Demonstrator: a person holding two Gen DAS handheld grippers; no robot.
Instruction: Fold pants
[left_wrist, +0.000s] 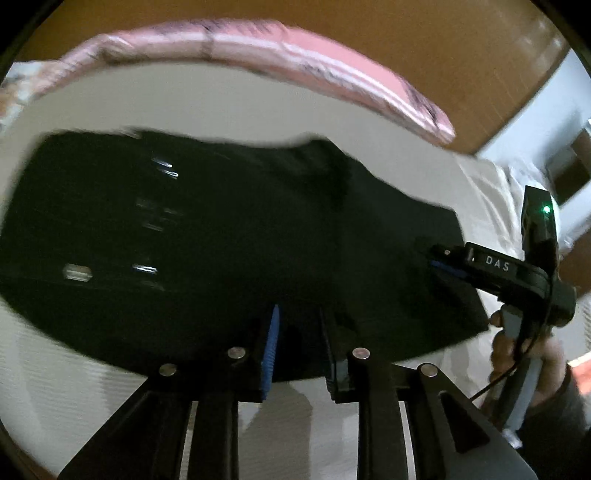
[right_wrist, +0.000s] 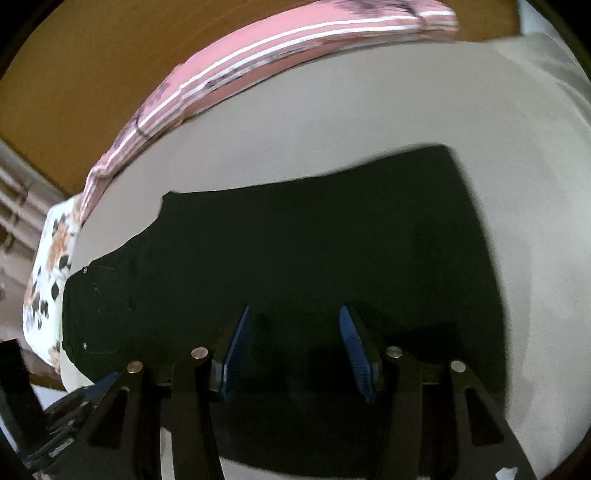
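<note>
Black, soft, limp fabric pants (left_wrist: 221, 236) on white bedsheet (left_wrist: 221, 103); likely best pinched at hem edges. Left gripper (left_wrist: 299, 332) and right gripper (right_wrist: 293, 332): jaws apart, empty.

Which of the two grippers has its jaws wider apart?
The right gripper: a broad gap separates its blue pads. The left gripper shows a narrower gap.

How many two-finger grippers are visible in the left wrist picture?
2: the left gripper at the bottom centre, over the black fabric pants, and the right gripper at the right edge.
</note>
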